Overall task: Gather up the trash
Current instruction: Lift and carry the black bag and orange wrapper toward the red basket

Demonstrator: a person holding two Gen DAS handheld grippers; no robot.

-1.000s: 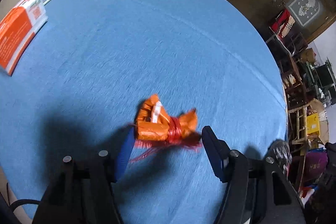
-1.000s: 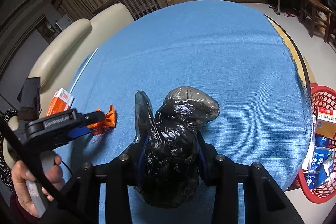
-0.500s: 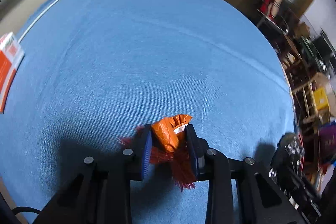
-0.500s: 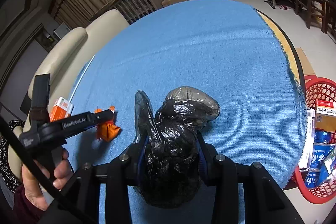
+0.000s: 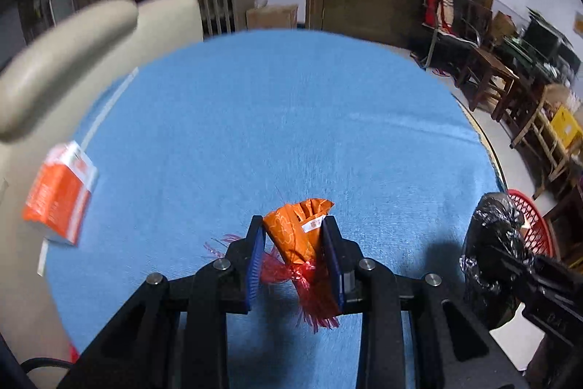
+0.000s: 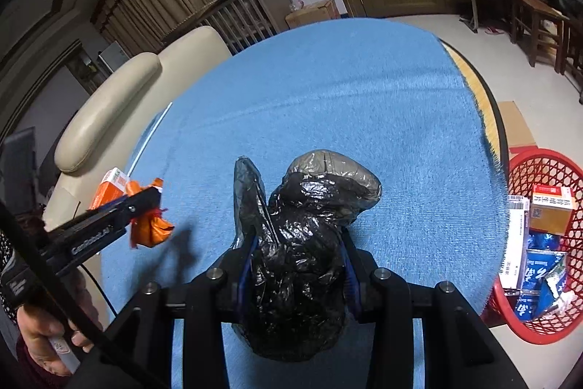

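My left gripper (image 5: pixel 294 228) is shut on an orange wrapper tied with red fringe (image 5: pixel 297 236) and holds it above the blue round table (image 5: pixel 291 119). It also shows in the right wrist view (image 6: pixel 151 228), lifted off the cloth at the left. My right gripper (image 6: pixel 297 243) is shut on a crumpled black plastic bag (image 6: pixel 306 243) over the table's near side. The bag also shows in the left wrist view (image 5: pixel 492 243) at the right. An orange and white box (image 5: pixel 60 195) lies near the table's left edge.
A red mesh basket (image 6: pixel 535 323) with several boxes and packets stands on the floor right of the table. A cream sofa (image 6: pixel 109 112) runs along the table's left side. Wooden chairs (image 5: pixel 488 75) and a door stand behind.
My left gripper closed on the orange wrapper and lifted it off the cloth, tilting up toward the room. My right gripper kept hold of the black bag, almost still.
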